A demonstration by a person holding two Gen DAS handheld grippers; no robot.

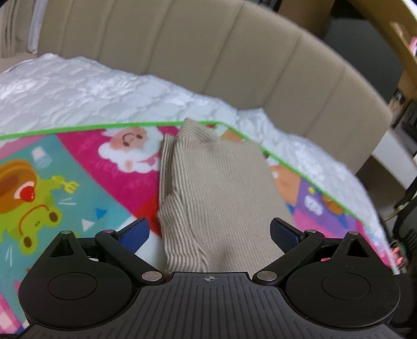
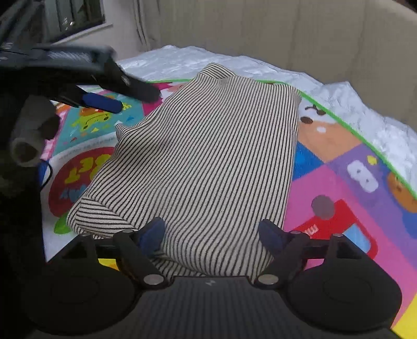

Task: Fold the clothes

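A folded black-and-beige striped garment (image 2: 203, 156) lies on a colourful cartoon play mat (image 2: 338, 182) with a green border. In the left wrist view the garment (image 1: 216, 187) looks blurred and beige. It runs from the mat's far edge down to the camera. My left gripper (image 1: 209, 234) is open, low over the garment's near end, one blue pad on either side of it. My right gripper (image 2: 212, 233) is also open, straddling the garment's near edge. The right wrist view shows the left gripper (image 2: 122, 96) at the upper left, beside the garment's left side, holding nothing.
The mat lies on a white quilted bedcover (image 1: 78, 91). A beige padded headboard (image 1: 234, 52) curves behind it. Wooden furniture (image 1: 406, 78) stands at the far right, and a window (image 2: 75, 15) is at the upper left in the right wrist view.
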